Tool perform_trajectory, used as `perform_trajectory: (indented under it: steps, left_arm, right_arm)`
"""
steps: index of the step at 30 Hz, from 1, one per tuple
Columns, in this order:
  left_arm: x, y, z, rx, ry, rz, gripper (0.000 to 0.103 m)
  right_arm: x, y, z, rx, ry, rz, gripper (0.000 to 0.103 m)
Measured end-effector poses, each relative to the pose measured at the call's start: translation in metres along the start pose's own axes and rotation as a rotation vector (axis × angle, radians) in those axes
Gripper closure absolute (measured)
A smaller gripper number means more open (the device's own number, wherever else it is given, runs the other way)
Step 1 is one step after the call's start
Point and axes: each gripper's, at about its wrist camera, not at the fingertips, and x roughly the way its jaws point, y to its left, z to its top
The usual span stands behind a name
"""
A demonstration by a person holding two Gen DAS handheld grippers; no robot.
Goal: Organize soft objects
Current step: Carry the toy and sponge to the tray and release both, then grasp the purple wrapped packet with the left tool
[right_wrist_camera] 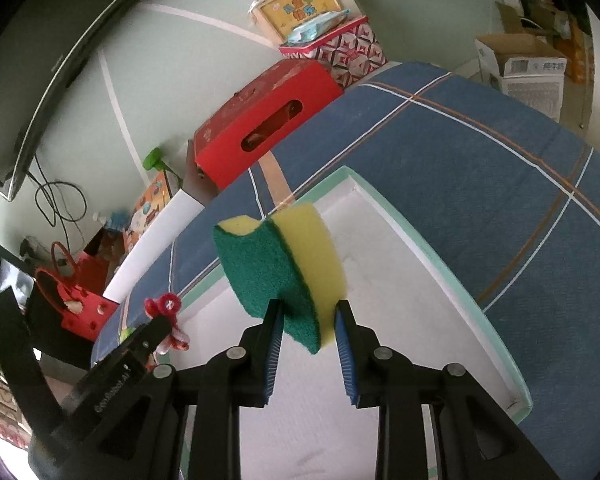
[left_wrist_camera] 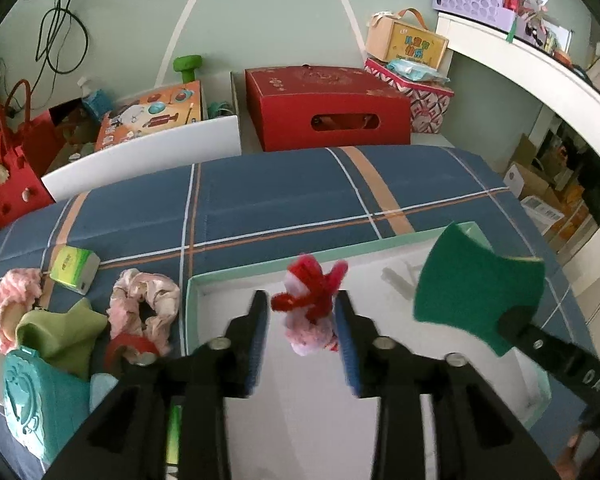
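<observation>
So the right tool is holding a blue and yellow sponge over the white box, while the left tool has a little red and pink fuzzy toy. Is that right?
Almost. The sponge in the right tool is green and yellow, not blue; the right wrist view shows it. It is over the white box, and the left tool does have the red and pink fuzzy toy.

1. White tray [left_wrist_camera: 296,412] floor lies bare beneath both grippers, open from above.
2. Sponge [left_wrist_camera: 474,294] blocks the right rim.
3. Scrunchie [left_wrist_camera: 146,300] and teal box [left_wrist_camera: 40,396] crowd the left side.
</observation>
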Motion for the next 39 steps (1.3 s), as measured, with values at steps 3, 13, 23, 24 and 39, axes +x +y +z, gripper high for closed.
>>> perform_trajectory:
  steps: [3,13,23,24,39]
  left_arm:
    - [-0.005,0.004,0.000,-0.022,-0.006,-0.008,0.036]
    - [-0.022,0.032,-0.006,-0.088,0.014,0.147,0.023]
    - [-0.043,0.069,-0.029,-0.159,0.030,0.211,0.012]
    - [-0.047,0.074,-0.031,-0.173,0.026,0.213,0.012]
    - [-0.110,0.176,-0.082,-0.374,-0.070,0.388,0.012]
  right_arm:
    - [0.003,0.002,0.000,-0.016,0.024,-0.032,0.053]
    - [0.000,0.013,-0.004,-0.120,0.064,-0.147,0.032]
    - [0.008,0.031,-0.012,-0.244,0.084,-0.241,0.000]
    - [0.007,0.032,-0.013,-0.244,0.082,-0.243,0.000]
    - [-0.018,0.078,-0.036,-0.316,-0.016,-0.170,0.000]
